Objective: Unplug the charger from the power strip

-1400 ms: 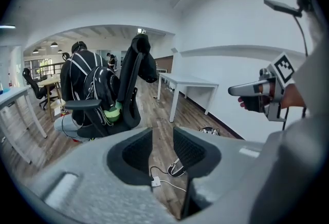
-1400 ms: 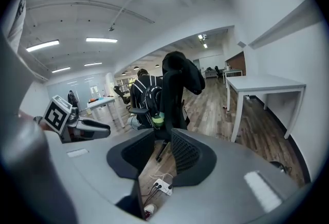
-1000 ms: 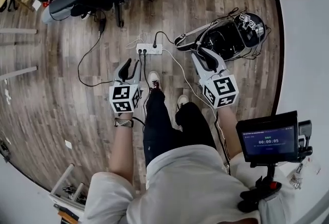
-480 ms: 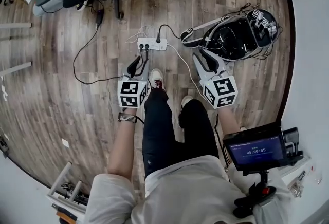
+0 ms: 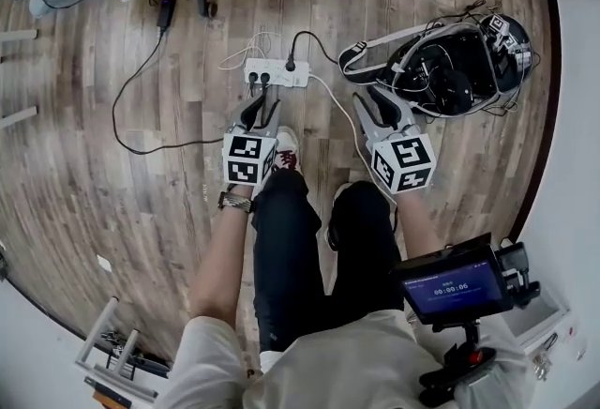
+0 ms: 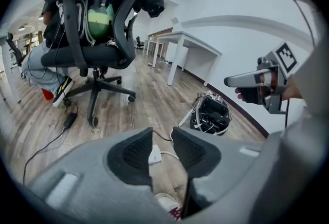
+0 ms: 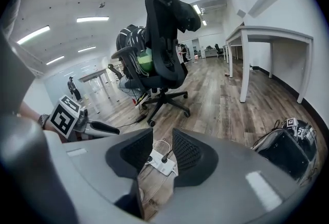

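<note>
Both empty: left hand-held gripper (image 5: 260,107) spread, right hand-held gripper (image 5: 367,98) just opening; case (image 5: 469,83) perhaps holds cables (image 5: 419,49).

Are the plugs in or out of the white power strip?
In. Dark plugs sit pushed into the power strip; none is pulled out.

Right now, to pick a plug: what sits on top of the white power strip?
Black plugs stand in the white rectangular power strip; nothing covers it, but its sockets look too small.

White power strip (image 5: 277,73) flat on wood floor (image 5: 141,191), black plugs (image 5: 265,77) seated in sockets
</note>
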